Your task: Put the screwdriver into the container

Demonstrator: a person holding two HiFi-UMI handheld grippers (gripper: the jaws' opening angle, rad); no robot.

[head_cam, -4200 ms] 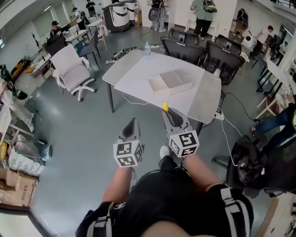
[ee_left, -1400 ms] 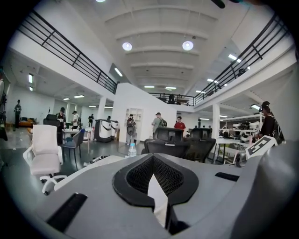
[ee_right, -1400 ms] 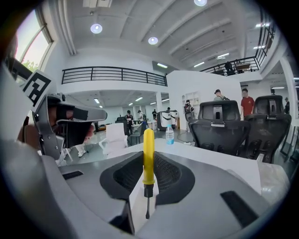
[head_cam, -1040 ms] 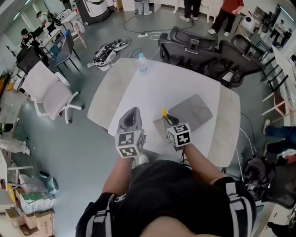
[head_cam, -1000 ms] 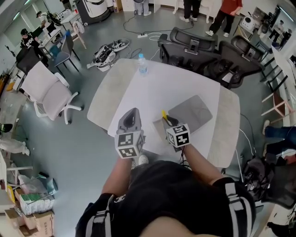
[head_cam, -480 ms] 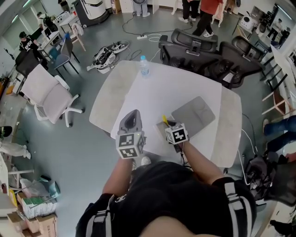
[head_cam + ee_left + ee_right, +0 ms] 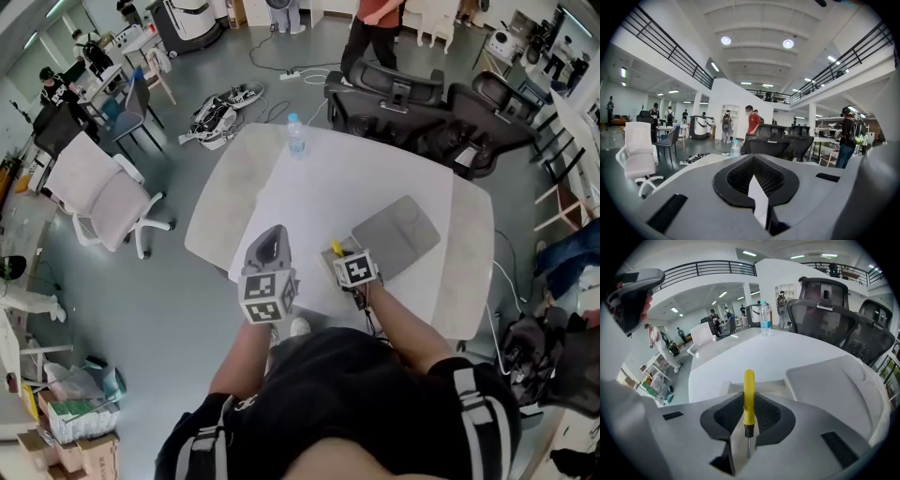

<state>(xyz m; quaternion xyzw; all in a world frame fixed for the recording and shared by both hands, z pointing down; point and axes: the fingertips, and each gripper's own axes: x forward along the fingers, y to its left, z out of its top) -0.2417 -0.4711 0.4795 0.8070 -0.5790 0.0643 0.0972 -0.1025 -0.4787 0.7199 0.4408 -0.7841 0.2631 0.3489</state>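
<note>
My right gripper (image 7: 749,405) is shut on a yellow-handled screwdriver (image 7: 749,394). Its handle points forward past the jaws and its metal tip points back toward the camera. In the head view this gripper (image 7: 339,253) hangs over the near end of the open container (image 7: 398,232) on the white table (image 7: 328,178). The container's shallow tray (image 7: 774,385) lies just ahead of the jaws, with its lid (image 7: 834,390) spread to the right. My left gripper (image 7: 272,242) hovers near the table's front edge, left of the right one. Its jaws are shut with nothing between them (image 7: 754,180).
A water bottle (image 7: 296,134) stands at the table's far edge. Black office chairs (image 7: 412,98) line the far side, and a white chair (image 7: 94,192) is on the floor to the left. A person in red (image 7: 375,19) walks beyond the chairs.
My right gripper with the screwdriver has edged a little forward over the container's near end. The person in red has walked left behind the chairs. My left gripper has barely moved.
</note>
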